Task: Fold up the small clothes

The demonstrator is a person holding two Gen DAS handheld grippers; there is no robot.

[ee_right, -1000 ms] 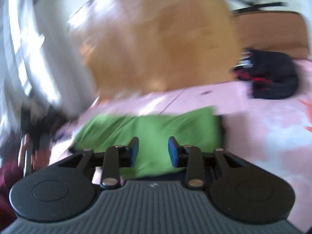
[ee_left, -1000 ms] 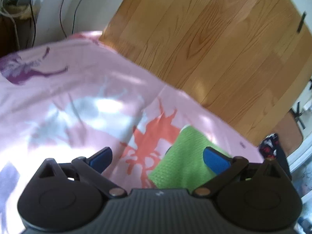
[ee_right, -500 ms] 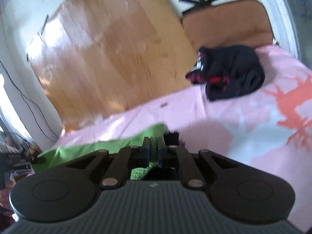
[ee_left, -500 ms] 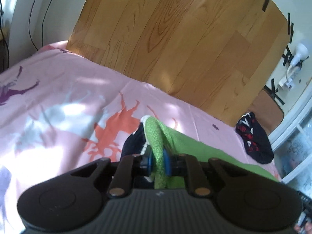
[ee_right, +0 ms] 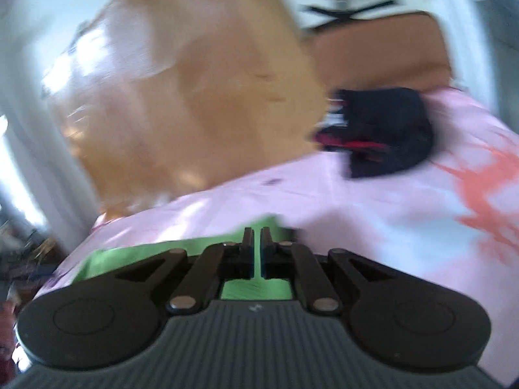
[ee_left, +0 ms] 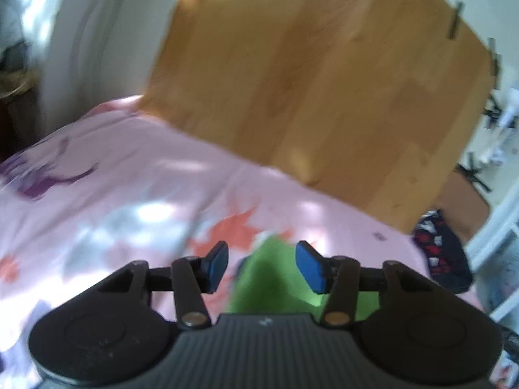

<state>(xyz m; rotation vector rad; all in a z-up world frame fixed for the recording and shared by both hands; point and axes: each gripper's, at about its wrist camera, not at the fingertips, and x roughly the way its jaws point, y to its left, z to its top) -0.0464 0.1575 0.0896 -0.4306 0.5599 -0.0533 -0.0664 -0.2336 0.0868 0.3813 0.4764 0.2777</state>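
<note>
A small green garment (ee_left: pixel 272 275) lies on the pink patterned sheet (ee_left: pixel 129 175). In the left wrist view my left gripper (ee_left: pixel 261 267) is open, its blue pads apart, with the green cloth between and below them. In the right wrist view the same green garment (ee_right: pixel 155 256) stretches to the left, and my right gripper (ee_right: pixel 254 253) is shut on its edge, with green cloth showing in the narrow gap between the fingers. Both views are blurred by motion.
A folded black garment with red and white marks (ee_left: pixel 444 256) lies at the sheet's far right; it also shows in the right wrist view (ee_right: pixel 386 129). A wooden board (ee_left: pixel 308 81) stands behind the bed. A brown chair seat (ee_right: pixel 379 48) is beyond the black garment.
My left gripper, shut on the green garment half a second ago, has opened and let it go. My right gripper stays shut on the cloth. Both views have shifted.
</note>
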